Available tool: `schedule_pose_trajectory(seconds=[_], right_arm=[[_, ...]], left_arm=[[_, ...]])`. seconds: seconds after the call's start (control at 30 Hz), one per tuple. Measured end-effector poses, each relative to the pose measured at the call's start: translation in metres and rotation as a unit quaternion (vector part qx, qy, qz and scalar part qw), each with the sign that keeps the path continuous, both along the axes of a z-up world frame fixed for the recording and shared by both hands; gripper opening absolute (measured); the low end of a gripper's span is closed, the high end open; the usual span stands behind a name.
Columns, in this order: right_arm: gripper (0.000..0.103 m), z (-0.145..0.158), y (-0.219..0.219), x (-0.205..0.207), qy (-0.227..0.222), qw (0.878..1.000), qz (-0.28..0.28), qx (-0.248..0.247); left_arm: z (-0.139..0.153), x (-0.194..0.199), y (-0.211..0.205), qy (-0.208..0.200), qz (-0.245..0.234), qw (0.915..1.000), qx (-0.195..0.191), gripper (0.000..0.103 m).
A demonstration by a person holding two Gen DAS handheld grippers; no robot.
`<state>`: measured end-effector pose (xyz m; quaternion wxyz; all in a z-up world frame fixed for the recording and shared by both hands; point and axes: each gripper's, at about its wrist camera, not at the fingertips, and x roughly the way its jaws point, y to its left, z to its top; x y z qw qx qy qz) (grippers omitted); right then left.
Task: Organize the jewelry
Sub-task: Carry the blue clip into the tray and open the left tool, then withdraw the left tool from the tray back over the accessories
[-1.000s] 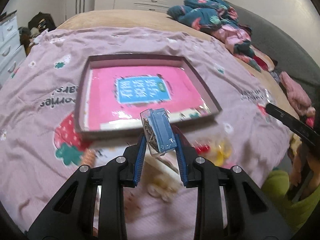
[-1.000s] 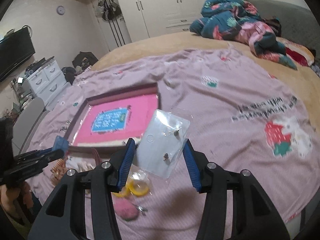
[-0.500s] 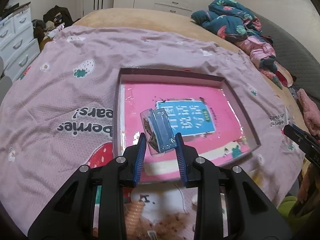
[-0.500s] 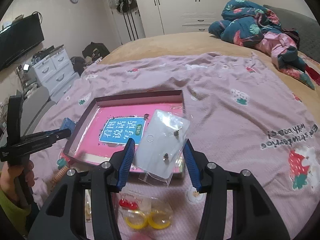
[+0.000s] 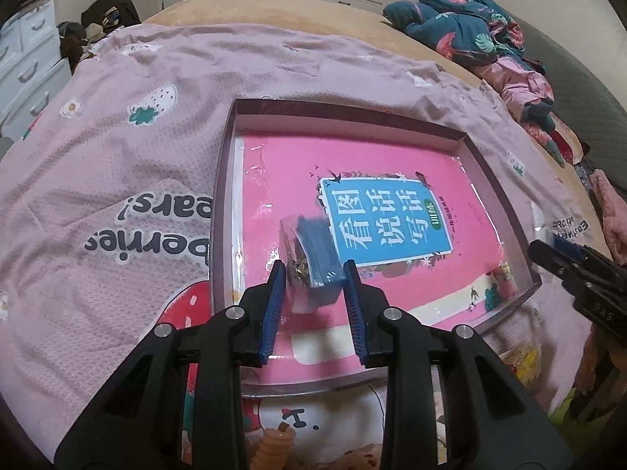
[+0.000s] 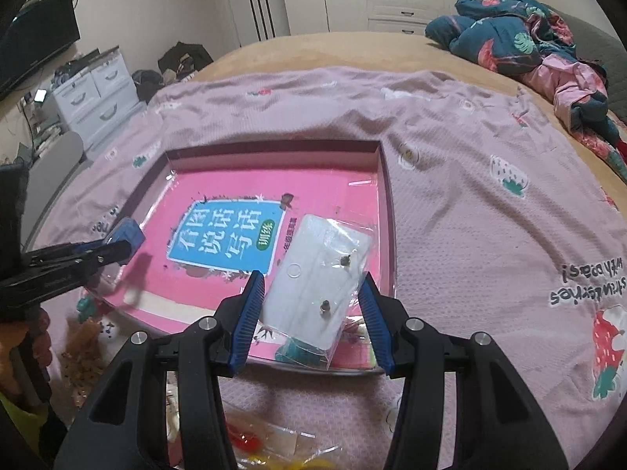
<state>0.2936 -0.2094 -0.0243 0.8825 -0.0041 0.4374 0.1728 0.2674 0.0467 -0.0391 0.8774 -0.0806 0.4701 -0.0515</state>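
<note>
A shallow brown box (image 5: 223, 180) with a pink book (image 5: 282, 180) in it lies on the pink strawberry blanket. My left gripper (image 5: 313, 270) is shut on a small clear bag (image 5: 315, 254) that holds a blue card and brassy jewelry, and hangs over the book's near left part. My right gripper (image 6: 311, 280) is shut on a clear bag with a white card of ear studs (image 6: 313, 270), over the box's (image 6: 386, 196) near right corner. Each gripper shows in the other's view: the right gripper (image 5: 564, 262) at the right edge, the left gripper (image 6: 117, 244) at the left.
Loose jewelry lies on the blanket in front of the box: red and yellow rings in plastic (image 6: 254, 446), tan beads (image 5: 274, 440), a crumbly tan heap (image 6: 84, 348). Bunched clothes (image 6: 517, 31) sit far right, white drawers (image 6: 94, 94) far left.
Both grippers have carried their bags forward and down, from above the loose jewelry to over the box. The box now fills the middle of both views. Both grips are unchanged.
</note>
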Motion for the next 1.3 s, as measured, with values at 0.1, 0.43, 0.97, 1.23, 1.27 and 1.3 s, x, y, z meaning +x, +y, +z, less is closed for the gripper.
schedule_pose_trajectory(seconds=[0.1, 0.43, 0.97, 1.23, 1.27, 1.3], right_arm=[[0.048, -0.01, 0.002, 0.005, 0.008, 1.0, -0.003, -0.011], [0.05, -0.031, 0.003, 0.008, 0.024, 0.999, -0.012, -0.035], [0.087, 0.016, -0.02, -0.044, -0.05, 0.998, -0.025, -0.009], [0.091, 0.057, -0.036, -0.083, -0.104, 0.994, -0.026, 0.002], [0.092, 0.061, -0.037, -0.086, -0.109, 0.994, -0.026, 0.004], [0.092, 0.066, -0.039, -0.091, -0.114, 0.993, -0.025, 0.007]], left_arm=[[0.0, -0.002, 0.002, -0.003, 0.001, 1.0, 0.0, 0.022], [0.015, -0.025, 0.011, -0.029, 0.008, 0.9995, 0.002, 0.053], [0.058, -0.076, 0.021, -0.079, 0.039, 0.9961, -0.006, 0.094], [0.087, -0.103, 0.024, -0.112, 0.061, 0.9917, -0.009, 0.094], [0.091, -0.107, 0.025, -0.117, 0.064, 0.991, -0.007, 0.094], [0.094, -0.11, 0.025, -0.121, 0.066, 0.9904, -0.005, 0.094]])
